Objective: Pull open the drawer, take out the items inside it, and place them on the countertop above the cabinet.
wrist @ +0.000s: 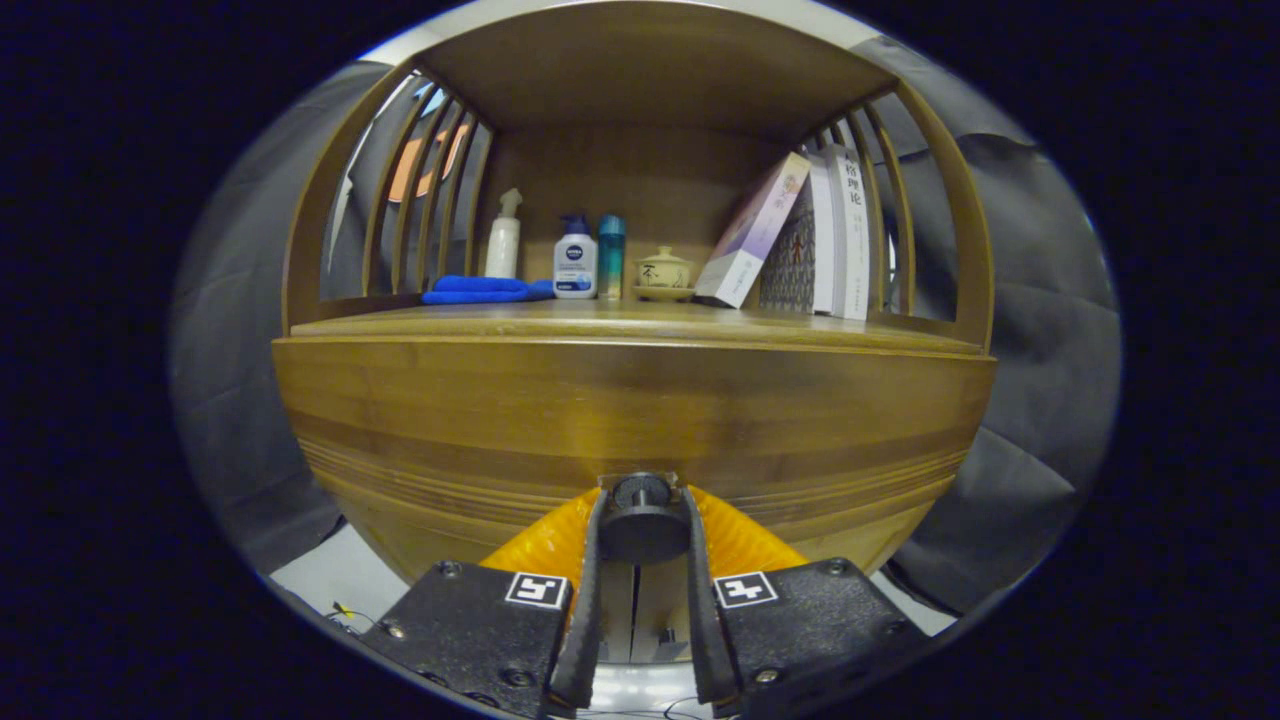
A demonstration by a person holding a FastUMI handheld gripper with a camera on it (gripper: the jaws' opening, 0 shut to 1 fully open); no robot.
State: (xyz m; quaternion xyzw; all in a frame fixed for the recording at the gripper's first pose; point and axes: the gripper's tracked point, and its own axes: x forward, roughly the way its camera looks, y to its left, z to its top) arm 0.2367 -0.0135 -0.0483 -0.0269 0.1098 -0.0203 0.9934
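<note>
now my gripper (643, 535) is clamped on the drawer knob (643, 520) at the drawer front's (640, 420) lower edge; the hold looks shallow, so a skewed pull may slip off.

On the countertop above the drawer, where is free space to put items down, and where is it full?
The countertop is bare along its front strip, ahead of the cloth, bottles and books. The back row is crowded. The gripper has its fingers shut on the drawer knob.
</note>
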